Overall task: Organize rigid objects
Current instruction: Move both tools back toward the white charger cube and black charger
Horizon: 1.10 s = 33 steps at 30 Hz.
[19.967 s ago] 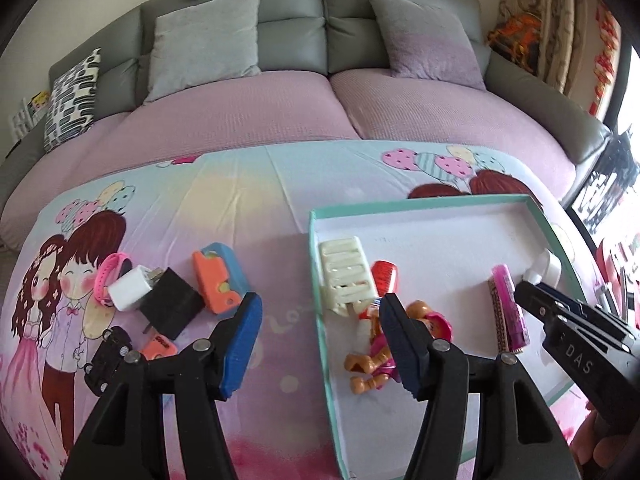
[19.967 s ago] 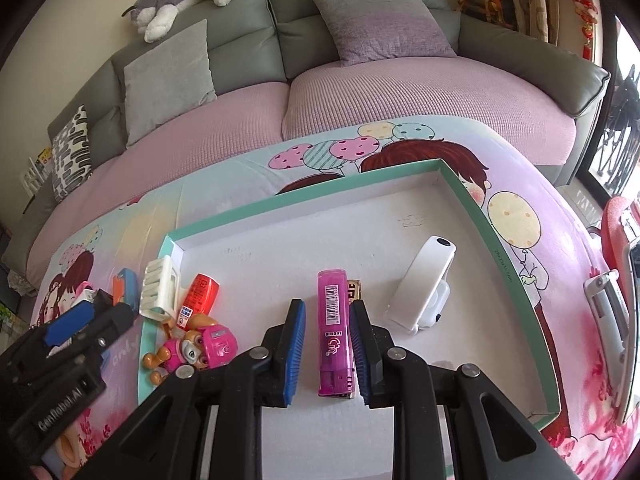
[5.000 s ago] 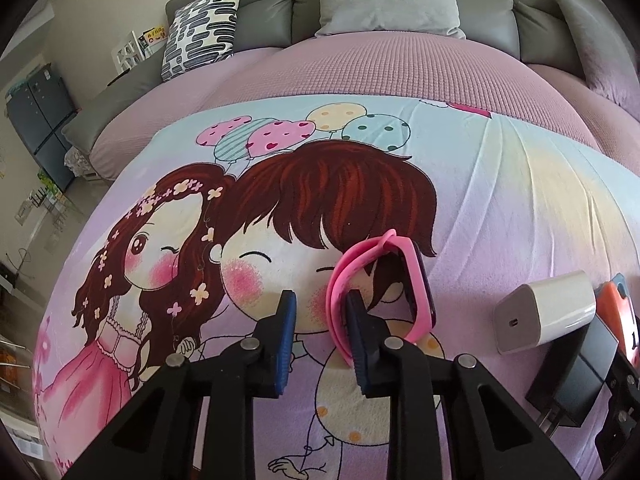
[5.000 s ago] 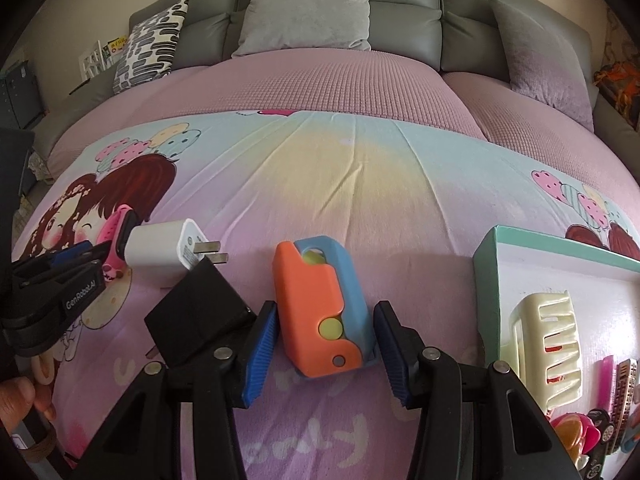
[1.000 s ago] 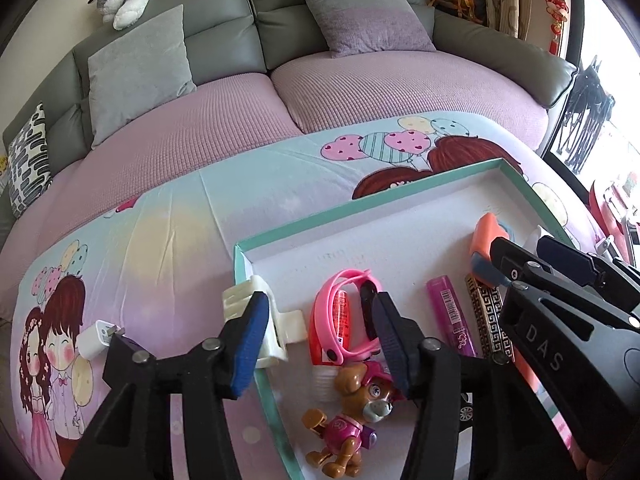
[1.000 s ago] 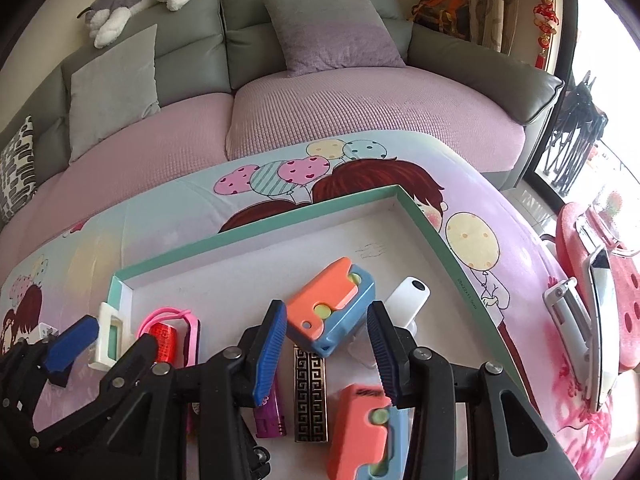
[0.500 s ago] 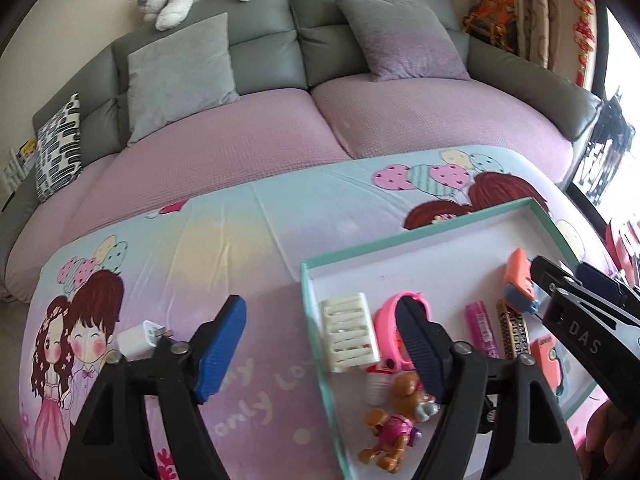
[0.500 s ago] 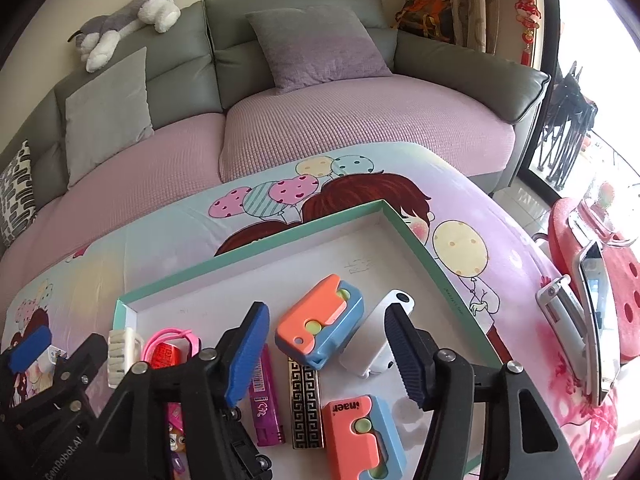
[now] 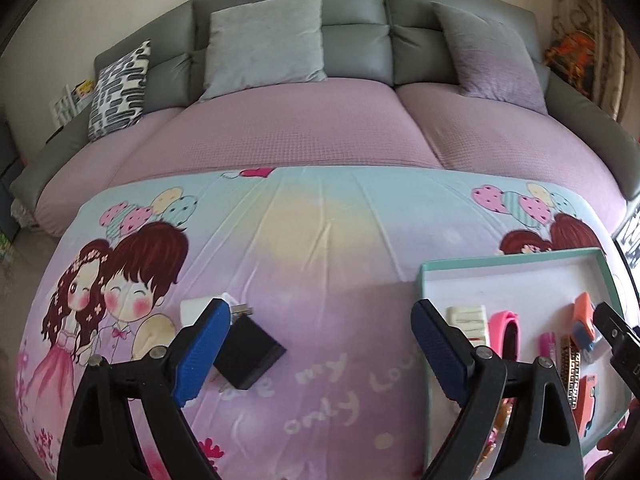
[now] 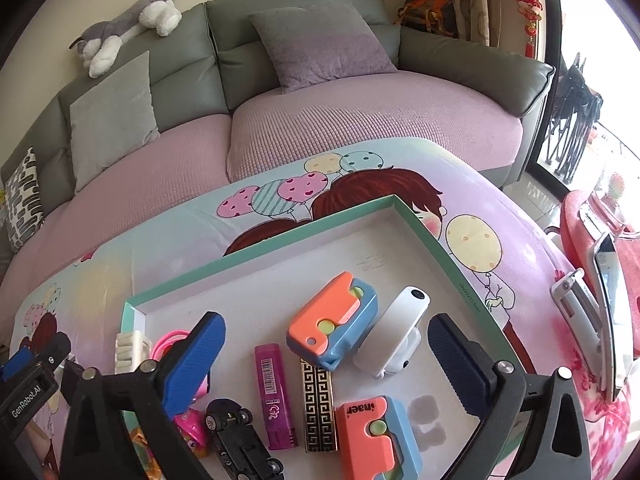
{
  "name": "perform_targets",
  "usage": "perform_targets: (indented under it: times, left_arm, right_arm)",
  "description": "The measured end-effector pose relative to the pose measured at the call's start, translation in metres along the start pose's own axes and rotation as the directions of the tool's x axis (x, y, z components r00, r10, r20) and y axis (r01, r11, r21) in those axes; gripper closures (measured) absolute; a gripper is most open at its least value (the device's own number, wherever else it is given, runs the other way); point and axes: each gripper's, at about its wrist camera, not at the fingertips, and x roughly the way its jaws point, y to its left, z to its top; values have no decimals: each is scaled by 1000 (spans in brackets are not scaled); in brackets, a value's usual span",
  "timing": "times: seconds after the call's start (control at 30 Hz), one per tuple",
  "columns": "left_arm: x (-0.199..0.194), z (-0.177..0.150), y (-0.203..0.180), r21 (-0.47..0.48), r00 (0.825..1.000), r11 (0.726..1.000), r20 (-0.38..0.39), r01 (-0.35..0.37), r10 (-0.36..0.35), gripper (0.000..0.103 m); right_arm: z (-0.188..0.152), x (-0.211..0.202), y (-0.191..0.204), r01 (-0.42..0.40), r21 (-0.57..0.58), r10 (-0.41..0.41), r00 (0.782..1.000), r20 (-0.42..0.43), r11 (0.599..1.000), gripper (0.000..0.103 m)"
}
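Inside the teal-rimmed tray (image 10: 256, 256) on the cartoon-print table (image 9: 320, 240): an orange-and-blue block (image 10: 332, 320) with a pale green button, lying askew and resting partly on the gold-and-black patterned bar (image 10: 318, 408); just right of it a white oblong gadget (image 10: 394, 332) with a dark dot at its far end; nearer the camera a second orange-and-blue block (image 10: 376, 436), printed letters on its top; a magenta barcoded stick (image 10: 274, 396), a black toy car (image 10: 236, 436), a pink band (image 10: 170, 340) and a cream comb-like clip (image 10: 128, 346) at the tray's left wall. Right tool (image 10: 326, 356) spread wide above these, jaws just opened, nothing gripped, the first block and the white gadget lying free between them. Left tool (image 9: 320, 348) also wide and empty, jaws just opened, poised over bare cloth left of the tray. Out on the cloth, a black charger (image 9: 250, 354) touching the left tool's left pad in the picture, real contact impossible to judge; behind that pad a white plug (image 9: 196, 308), mostly covered. Pink toy figure (image 10: 190, 428) largely hidden under the right tool's left arm. Tray's near edge cut off by the frame.
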Motion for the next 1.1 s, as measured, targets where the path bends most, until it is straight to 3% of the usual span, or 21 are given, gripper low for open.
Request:
perform_targets:
  times: [0.5,0.7,0.83,0.97,1.1]
  left_arm:
    - [3,0,47,-103,998,993,-14,-56,55,10]
    - [2,-3,83,-170,996,981,-20,-93,91,10]
    - [-2,-7,115,-233,991,963,-24,-135,133,10]
    - [-7,-14,148,-304,986,938,-29,-166,165,10]
    - [-8,-22,173,-366,982,911,-43,-189,186,10]
  right_arm:
    - [-5,0,29,-40,-73,40,999,-2,997,0]
    - [-7,-5,48,-69,-104,71,997,11,992,0]
    - [-10,-12,71,-137,-132,142,989,33,982,0]
    - [-20,-16,106,-246,-188,254,967,18,951,0]
    - [-36,-19,143,-281,-284,296,955,14,917,0]
